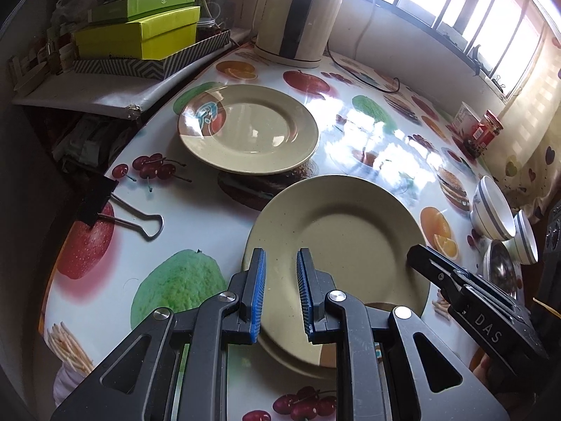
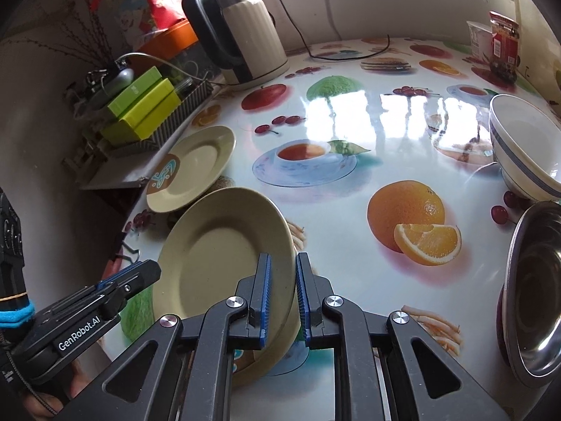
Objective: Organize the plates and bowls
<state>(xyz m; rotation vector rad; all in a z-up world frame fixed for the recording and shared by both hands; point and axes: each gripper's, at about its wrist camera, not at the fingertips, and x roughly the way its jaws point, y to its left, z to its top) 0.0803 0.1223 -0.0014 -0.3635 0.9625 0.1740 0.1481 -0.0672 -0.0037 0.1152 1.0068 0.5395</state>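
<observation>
My right gripper (image 2: 283, 263) is shut on the right rim of a beige plate (image 2: 217, 256), which tilts with that side raised. Seen from the left wrist, this plate (image 1: 343, 238) rests over a second beige plate (image 1: 301, 365), of which only the near rim and a brown patch show. My left gripper (image 1: 281, 259) hovers at the near-left rim, pads a little apart with only plate face showing between them; its tip (image 2: 154, 272) meets the plate's left edge. A third beige plate (image 1: 245, 129) lies farther back. Two white bowls (image 1: 494, 210) and a steel bowl (image 2: 536, 298) stand at the right.
A cream kettle (image 2: 245, 31) with its cable stands at the back of the fruit-print table (image 2: 385, 133). Green boxes (image 1: 140, 35) sit on a shelf beyond the left edge. A black binder clip (image 1: 105, 207) clamps the table's left edge. A red jar (image 2: 505, 42) is at the far right.
</observation>
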